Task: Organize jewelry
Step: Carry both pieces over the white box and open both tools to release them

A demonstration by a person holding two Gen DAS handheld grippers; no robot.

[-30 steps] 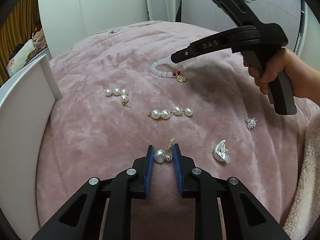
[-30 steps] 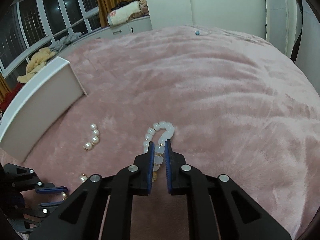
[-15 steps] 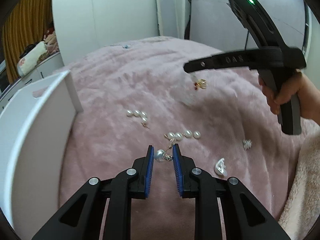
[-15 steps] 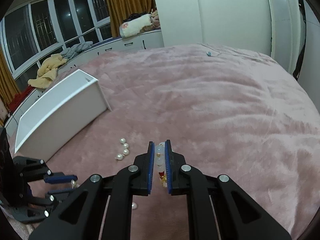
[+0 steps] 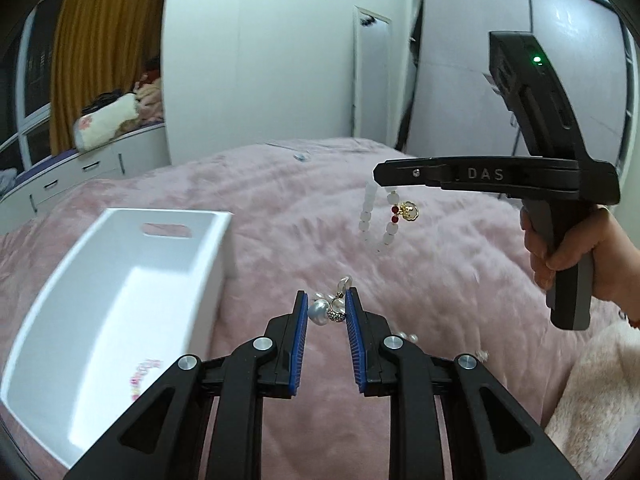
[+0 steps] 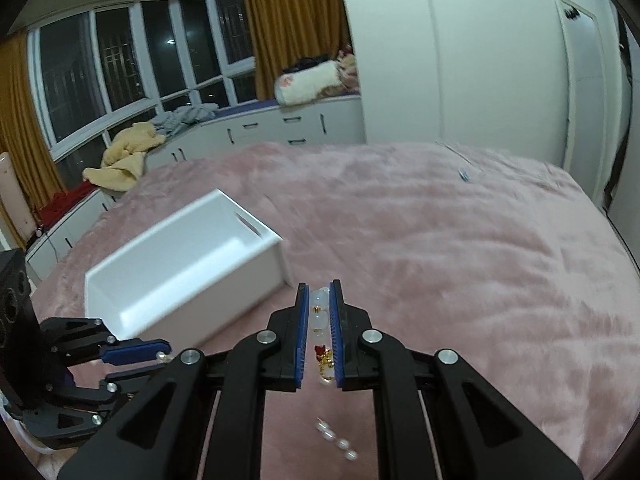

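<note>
pink blanket, white box, white-beaded bracelet

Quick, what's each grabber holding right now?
Left gripper: shut on the heart pearl earring.
Right gripper: shut on the white bead bracelet, which dangles.

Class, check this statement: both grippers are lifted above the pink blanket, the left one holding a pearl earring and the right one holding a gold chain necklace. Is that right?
One detail is wrong. The right gripper holds a white bead bracelet with red beads and a gold charm, not a gold chain necklace; the left wrist view shows it dangling. The left gripper does hold the pearl earring above the pink blanket.
</note>
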